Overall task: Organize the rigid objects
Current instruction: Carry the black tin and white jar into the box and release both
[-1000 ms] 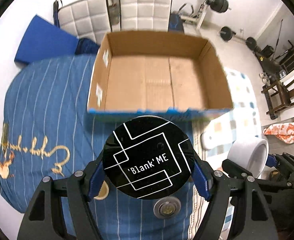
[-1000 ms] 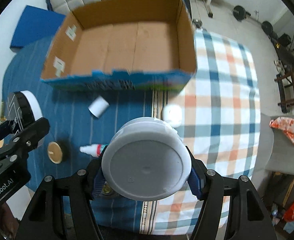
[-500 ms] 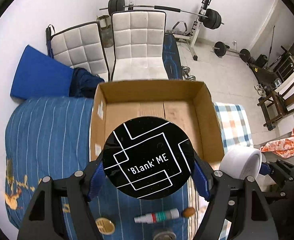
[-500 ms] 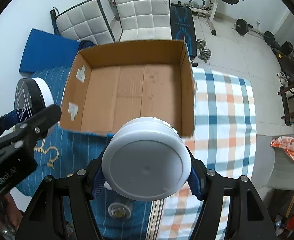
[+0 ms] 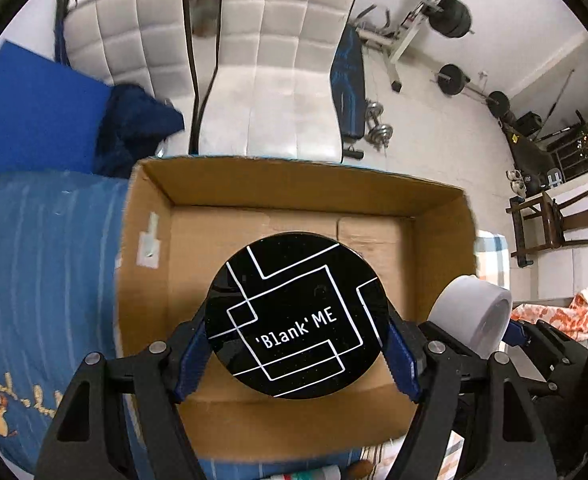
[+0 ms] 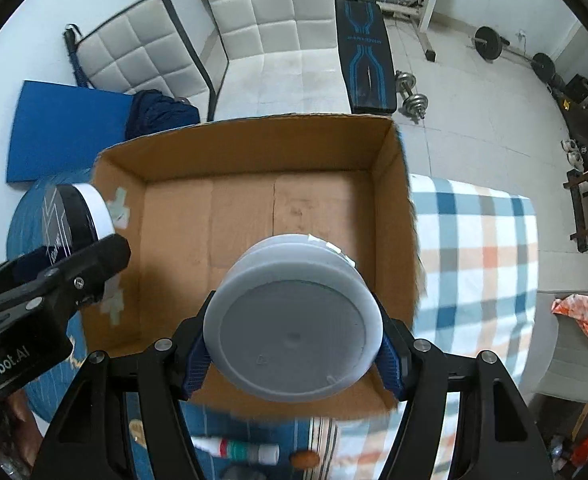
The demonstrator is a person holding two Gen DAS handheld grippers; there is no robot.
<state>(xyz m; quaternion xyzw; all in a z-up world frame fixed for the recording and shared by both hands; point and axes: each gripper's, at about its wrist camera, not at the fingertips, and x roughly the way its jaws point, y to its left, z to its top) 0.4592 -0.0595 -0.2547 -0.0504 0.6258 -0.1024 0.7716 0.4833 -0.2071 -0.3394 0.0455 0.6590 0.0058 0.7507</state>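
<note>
My left gripper (image 5: pixel 295 350) is shut on a round black jar (image 5: pixel 295 314) marked 'Blank' ME and holds it above the open cardboard box (image 5: pixel 254 188). It also shows in the right wrist view (image 6: pixel 76 216). My right gripper (image 6: pixel 294 354) is shut on a round white tub (image 6: pixel 294 326), held over the same box (image 6: pixel 254 140). The tub also shows in the left wrist view (image 5: pixel 471 318). The box floor is bare where it shows.
A small white dropper bottle (image 6: pixel 240 449) and a brown nut-like piece (image 6: pixel 303 458) lie on the bed near the box's front. Blue striped bedding (image 5: pixel 50 264) lies left, checked cloth (image 6: pixel 477 248) right. White chairs (image 5: pixel 278 76) and gym weights (image 5: pixel 451 78) stand behind.
Both grippers have moved forward and up with their loads, from over the bedding to over the box. The loose items on the bed have slid to the bottom edge of view.
</note>
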